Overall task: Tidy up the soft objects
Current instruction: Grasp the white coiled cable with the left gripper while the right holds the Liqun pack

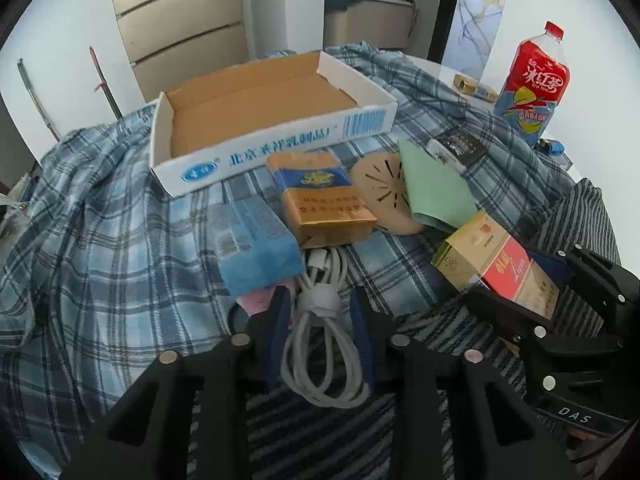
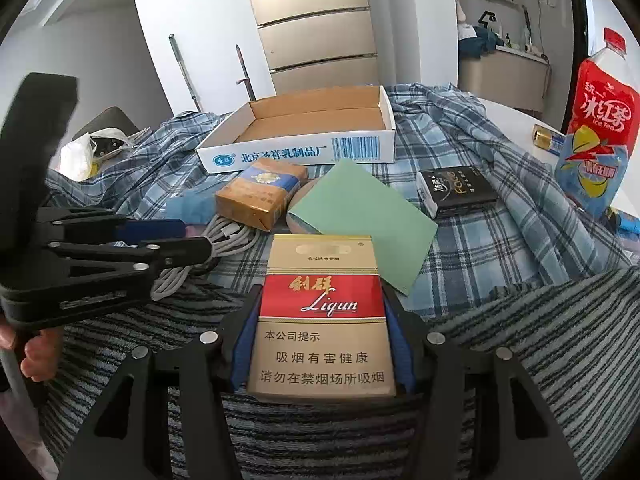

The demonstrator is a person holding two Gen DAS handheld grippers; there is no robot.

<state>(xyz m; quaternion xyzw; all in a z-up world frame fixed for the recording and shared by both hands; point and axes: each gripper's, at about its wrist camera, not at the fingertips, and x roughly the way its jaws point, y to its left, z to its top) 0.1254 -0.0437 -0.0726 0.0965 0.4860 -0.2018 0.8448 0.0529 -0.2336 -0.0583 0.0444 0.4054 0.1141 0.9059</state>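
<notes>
My left gripper (image 1: pixel 320 300) is open, its fingers on either side of a coiled white cable (image 1: pixel 320 344) lying on the cloth; it also shows in the right wrist view (image 2: pixel 192 240). My right gripper (image 2: pixel 322 308) is shut on a red and gold Liqun cigarette pack (image 2: pixel 322 320), also seen in the left wrist view (image 1: pixel 496 264). An empty white cardboard tray (image 1: pixel 276 152) stands behind. In front of it lie a gold and blue pack (image 1: pixel 320 196), a blue sponge (image 1: pixel 260 248), a green sheet (image 1: pixel 432 188) and a black pack (image 2: pixel 456 190).
A blue plaid cloth (image 1: pixel 100 220) covers the table, with a striped grey cloth (image 2: pixel 540 340) nearest me. A round tan pad (image 1: pixel 380 188) lies under the green sheet. An iced tea bottle (image 1: pixel 532 84) stands at the right. A white bag (image 2: pixel 88 152) sits at the left.
</notes>
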